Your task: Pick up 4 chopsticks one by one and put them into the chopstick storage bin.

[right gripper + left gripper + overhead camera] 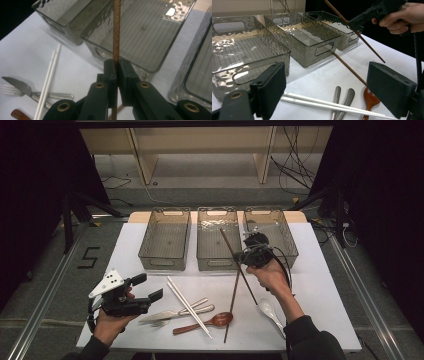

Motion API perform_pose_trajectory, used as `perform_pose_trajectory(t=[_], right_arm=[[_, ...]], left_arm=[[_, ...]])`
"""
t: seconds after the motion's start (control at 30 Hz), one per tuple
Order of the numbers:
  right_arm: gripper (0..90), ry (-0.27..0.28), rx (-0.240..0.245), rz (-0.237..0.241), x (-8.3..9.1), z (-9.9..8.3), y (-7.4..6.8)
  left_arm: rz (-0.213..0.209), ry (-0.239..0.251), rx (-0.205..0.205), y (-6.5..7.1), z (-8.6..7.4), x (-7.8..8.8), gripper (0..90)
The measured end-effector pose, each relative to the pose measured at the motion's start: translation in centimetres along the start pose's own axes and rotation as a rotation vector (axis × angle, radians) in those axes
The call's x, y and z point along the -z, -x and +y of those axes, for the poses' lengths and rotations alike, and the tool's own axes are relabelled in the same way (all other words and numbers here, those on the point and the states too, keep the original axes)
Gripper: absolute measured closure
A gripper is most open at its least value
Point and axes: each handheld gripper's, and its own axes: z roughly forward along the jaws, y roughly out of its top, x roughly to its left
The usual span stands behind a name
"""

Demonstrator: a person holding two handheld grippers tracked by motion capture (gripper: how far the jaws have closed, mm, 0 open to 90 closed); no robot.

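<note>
My right gripper (243, 258) is shut on a thin brown chopstick (230, 245) and holds it clear of the table, slanted over the front rim of the middle bin (216, 265). In the right gripper view the chopstick (116, 35) runs straight up from between the pressed jaws (116, 65). A second brown chopstick (232, 302) lies on the white table (130, 250). My left gripper (148, 287) is held at the front left, open, with nothing between its pads (272, 87). It looks toward the bins, the held chopstick (368, 46) and the right gripper (372, 13).
Three clear grey bins stand in a row at the back: left (165, 260), middle and right (287, 247). On the table in front lie a pair of white chopsticks (188, 307), a knife and fork (175, 314), a brown wooden spoon (207, 322) and a white spoon (270, 311).
</note>
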Motion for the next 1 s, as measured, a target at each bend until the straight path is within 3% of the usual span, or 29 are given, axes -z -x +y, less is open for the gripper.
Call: perform_pose_trajectory(t=[0.33,0.43,0.77,0.87,1.0], right_arm=[[85.7,0.049,0.001,0.014,-0.7,1.8,-1.1],[85.7,0.06,0.002,0.028,-0.7,1.9,-1.6],[85.7,0.103,0.03,0.091,-0.3,2.0,-4.5],[85.7,0.116,0.032,0.114,-0.2,2.1,-5.3],[85.7,0.131,0.041,0.144,-0.1,2.1,-6.3]], left_arm=[[-0.001,-0.002,0.002,0.0,0.0,-0.1,15.6],[-0.01,0.0,0.036,0.1,0.0,-0.5,15.6],[-0.117,-0.043,0.115,2.6,1.4,-5.2,15.8],[-0.133,-0.058,0.118,3.1,1.7,-6.7,15.8],[-0.155,-0.061,0.161,3.2,1.9,-8.1,16.1]])
